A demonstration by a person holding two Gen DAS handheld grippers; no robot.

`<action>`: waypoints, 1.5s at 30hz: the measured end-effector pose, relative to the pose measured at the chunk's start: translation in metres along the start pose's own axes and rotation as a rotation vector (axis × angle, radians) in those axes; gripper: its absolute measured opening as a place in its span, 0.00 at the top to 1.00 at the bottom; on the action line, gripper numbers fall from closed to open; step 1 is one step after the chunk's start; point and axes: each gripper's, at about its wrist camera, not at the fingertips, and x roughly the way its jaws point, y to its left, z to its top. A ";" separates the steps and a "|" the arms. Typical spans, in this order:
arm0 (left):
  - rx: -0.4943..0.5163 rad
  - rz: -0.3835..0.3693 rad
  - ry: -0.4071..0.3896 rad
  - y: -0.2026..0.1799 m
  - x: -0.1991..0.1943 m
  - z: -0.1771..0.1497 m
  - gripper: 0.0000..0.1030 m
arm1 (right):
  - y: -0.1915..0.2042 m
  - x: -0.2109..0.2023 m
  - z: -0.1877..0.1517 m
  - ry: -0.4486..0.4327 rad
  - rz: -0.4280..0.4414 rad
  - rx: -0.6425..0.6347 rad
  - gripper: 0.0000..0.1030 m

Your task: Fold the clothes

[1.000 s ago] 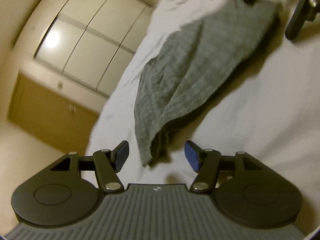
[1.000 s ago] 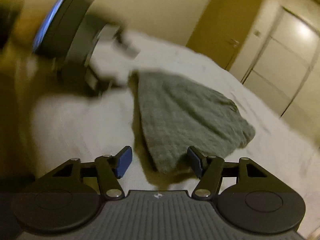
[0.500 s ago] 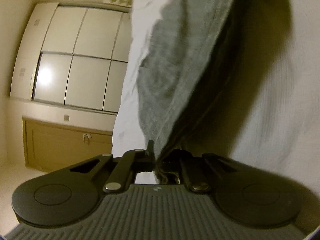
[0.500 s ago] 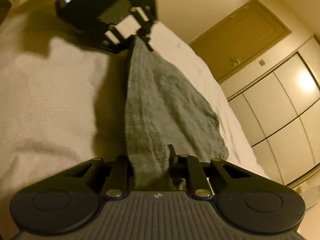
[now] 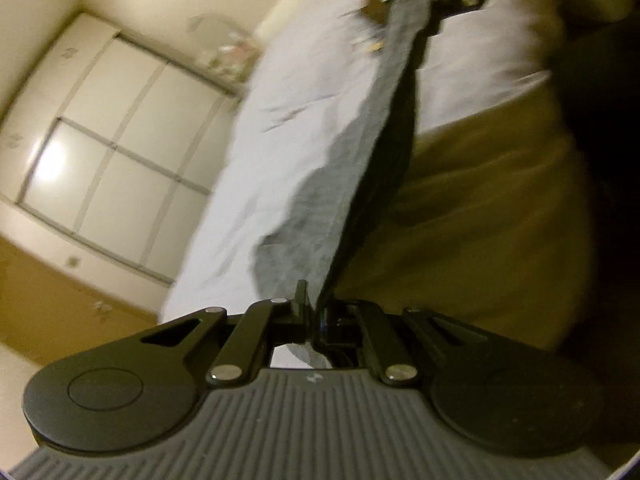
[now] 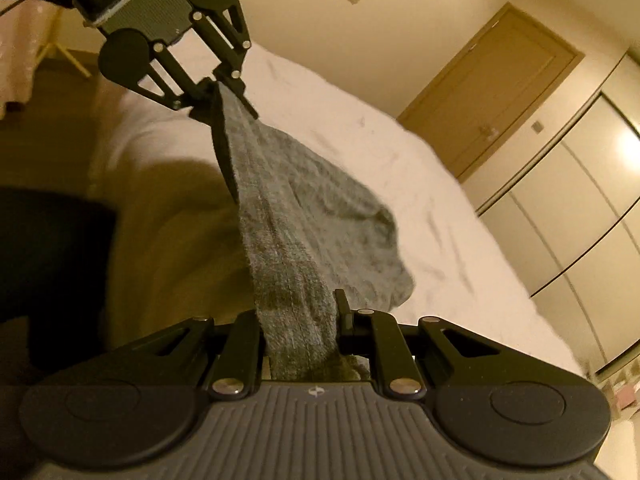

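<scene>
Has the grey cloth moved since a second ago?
Yes. The grey cloth lay flat on the white bed; now the left gripper and right gripper hold it stretched above, toward the near edge.

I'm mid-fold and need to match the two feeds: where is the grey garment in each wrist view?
Left wrist: the grey garment runs as a taut band from the left gripper at bottom centre up to the right gripper at top.
Right wrist: it stretches from bottom centre to upper left, sagging right.
Shared landmark: the white bed and the panelled wardrobe.
</scene>
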 end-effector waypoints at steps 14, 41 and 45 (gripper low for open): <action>-0.074 -0.066 -0.016 0.030 -0.017 0.016 0.96 | -0.026 -0.035 0.013 -0.055 0.085 0.194 0.86; -0.874 -0.450 -0.011 0.209 0.239 -0.048 0.52 | -0.232 0.156 -0.119 0.015 0.277 1.192 0.47; -0.984 -0.513 0.001 0.209 0.228 -0.063 0.53 | -0.226 0.150 -0.118 0.024 0.264 1.214 0.46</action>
